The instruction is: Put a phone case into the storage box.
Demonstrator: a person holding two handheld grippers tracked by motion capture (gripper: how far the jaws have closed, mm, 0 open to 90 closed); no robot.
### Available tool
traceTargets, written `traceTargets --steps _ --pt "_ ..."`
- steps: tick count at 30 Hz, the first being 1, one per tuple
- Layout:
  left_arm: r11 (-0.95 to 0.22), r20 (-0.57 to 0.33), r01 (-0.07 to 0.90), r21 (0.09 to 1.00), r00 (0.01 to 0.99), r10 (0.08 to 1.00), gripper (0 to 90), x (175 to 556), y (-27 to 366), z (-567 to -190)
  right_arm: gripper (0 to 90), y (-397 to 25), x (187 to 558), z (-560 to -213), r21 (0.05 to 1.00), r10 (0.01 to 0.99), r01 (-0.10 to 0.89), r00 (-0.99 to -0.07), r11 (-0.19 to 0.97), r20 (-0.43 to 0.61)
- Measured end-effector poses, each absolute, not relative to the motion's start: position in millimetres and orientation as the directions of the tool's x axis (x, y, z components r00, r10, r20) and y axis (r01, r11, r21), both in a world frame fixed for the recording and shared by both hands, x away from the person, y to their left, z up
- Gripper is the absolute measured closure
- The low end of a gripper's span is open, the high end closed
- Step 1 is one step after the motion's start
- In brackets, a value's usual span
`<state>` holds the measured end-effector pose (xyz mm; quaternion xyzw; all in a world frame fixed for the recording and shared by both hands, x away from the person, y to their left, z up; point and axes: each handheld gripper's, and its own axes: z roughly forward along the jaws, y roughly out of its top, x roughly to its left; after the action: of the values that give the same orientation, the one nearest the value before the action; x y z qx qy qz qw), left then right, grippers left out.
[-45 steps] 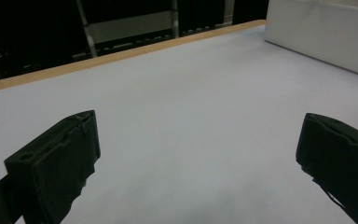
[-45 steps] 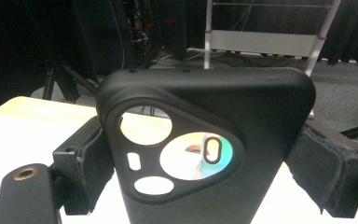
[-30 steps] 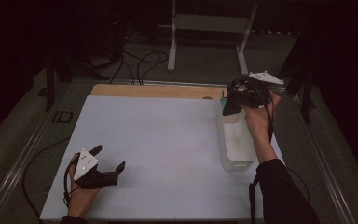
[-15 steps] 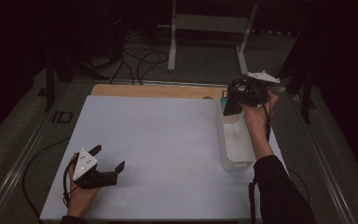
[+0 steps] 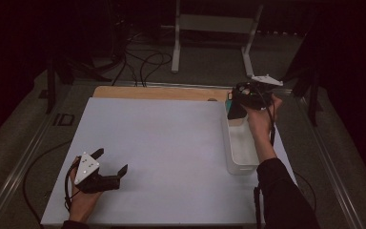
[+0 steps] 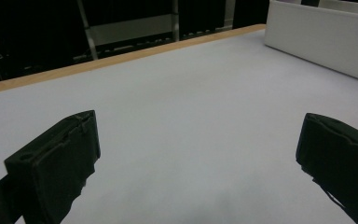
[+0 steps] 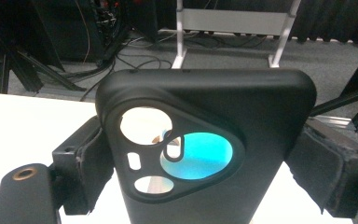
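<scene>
Up at the far right of the white bench [image 5: 162, 143], the right gripper [image 5: 240, 100] is raised above the far end of a clear plastic bin [image 5: 240, 148], clamped on a matte black phone case [image 7: 205, 149] with a triangular camera cutout. Its long axis stands upright between the jaws, cutout end uppermost. The left gripper [image 5: 112, 164] rests low at the near left, jaws spread, grasping nothing.

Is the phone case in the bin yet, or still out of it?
Out. The right gripper holds the black phone case clamped between its jaws, raised above the far end of the white bin.
</scene>
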<state>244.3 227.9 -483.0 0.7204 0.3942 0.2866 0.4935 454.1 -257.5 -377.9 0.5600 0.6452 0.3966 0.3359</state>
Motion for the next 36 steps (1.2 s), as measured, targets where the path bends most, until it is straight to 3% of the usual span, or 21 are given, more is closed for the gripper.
traceTargets --steps 36 --pt "-0.201 0.023 0.285 0.937 0.524 0.851 0.3 244.4 227.9 -482.7 13.7 -256.7 460.2 -405.8 0.854 0.991 0.517 -0.136 0.056 0.017"
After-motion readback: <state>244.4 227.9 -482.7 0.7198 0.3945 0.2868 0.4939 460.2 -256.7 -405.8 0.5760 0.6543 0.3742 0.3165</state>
